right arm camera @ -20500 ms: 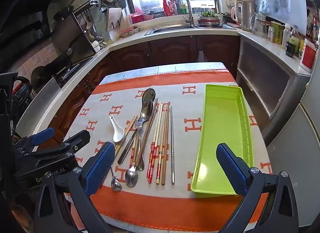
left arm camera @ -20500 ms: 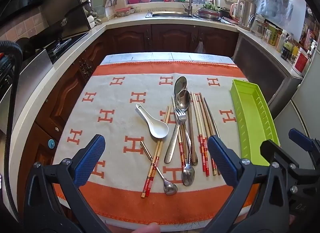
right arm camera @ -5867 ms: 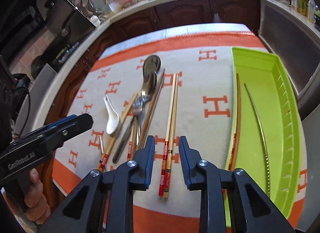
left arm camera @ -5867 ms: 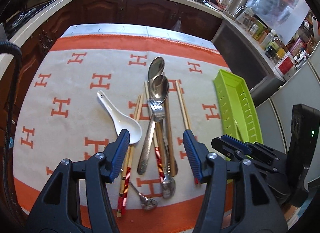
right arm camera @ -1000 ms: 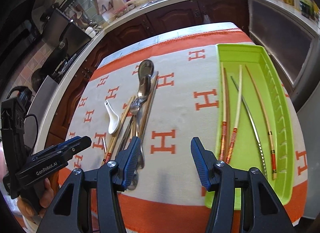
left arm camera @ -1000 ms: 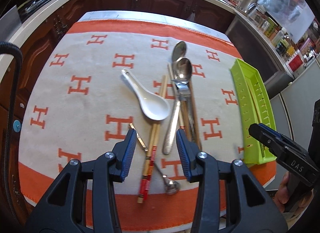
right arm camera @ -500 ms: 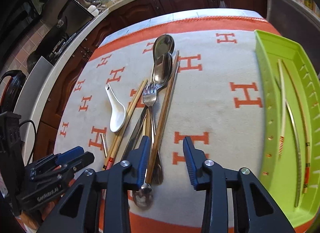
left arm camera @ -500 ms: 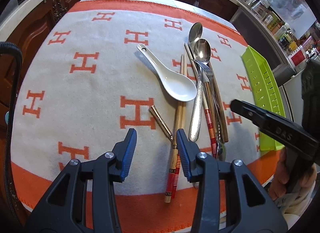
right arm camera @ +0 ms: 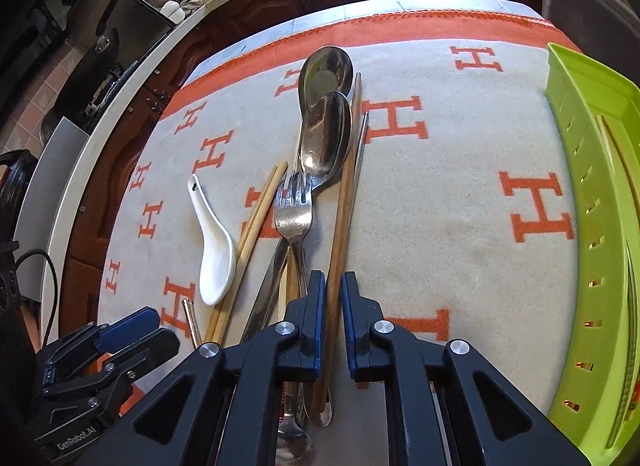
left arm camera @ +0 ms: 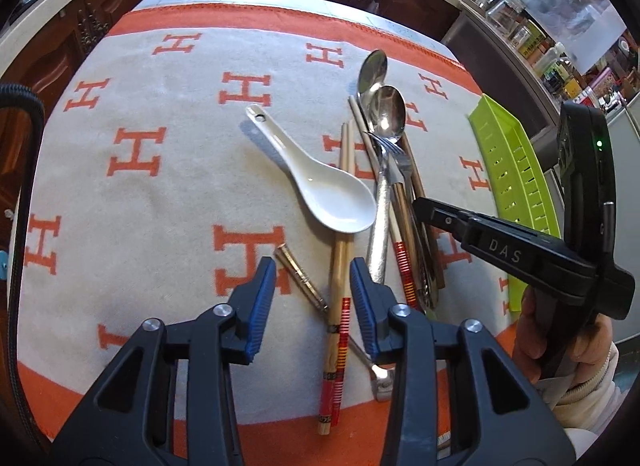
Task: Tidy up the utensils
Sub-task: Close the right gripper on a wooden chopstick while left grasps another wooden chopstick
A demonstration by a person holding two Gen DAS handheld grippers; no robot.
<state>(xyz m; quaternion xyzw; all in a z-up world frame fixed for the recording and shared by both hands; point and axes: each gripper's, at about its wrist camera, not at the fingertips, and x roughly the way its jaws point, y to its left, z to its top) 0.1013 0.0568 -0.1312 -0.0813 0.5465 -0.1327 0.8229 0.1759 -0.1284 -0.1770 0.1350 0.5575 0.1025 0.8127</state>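
Left wrist view: the left hand-held gripper (left arm camera: 312,298) hangs over an orange-and-cream cloth (left arm camera: 132,201) on the tabletop, its jaws closing — a pair of bamboo chopsticks (left arm camera: 340,266) lies between them, pads not touching. A white ceramic spoon (left arm camera: 316,181) rests across that pair. A green tray (left arm camera: 516,181) sits at the cloth's right edge.

Right wrist view: the right hand-held gripper (right arm camera: 332,310) has its jaws closing on a brown wooden chopstick (right arm camera: 344,193) — the blue pads sit just beside or against it; I cannot tell which. Two steel spoons (right arm camera: 324,117) and a fork (right arm camera: 294,213) lie just left of it.
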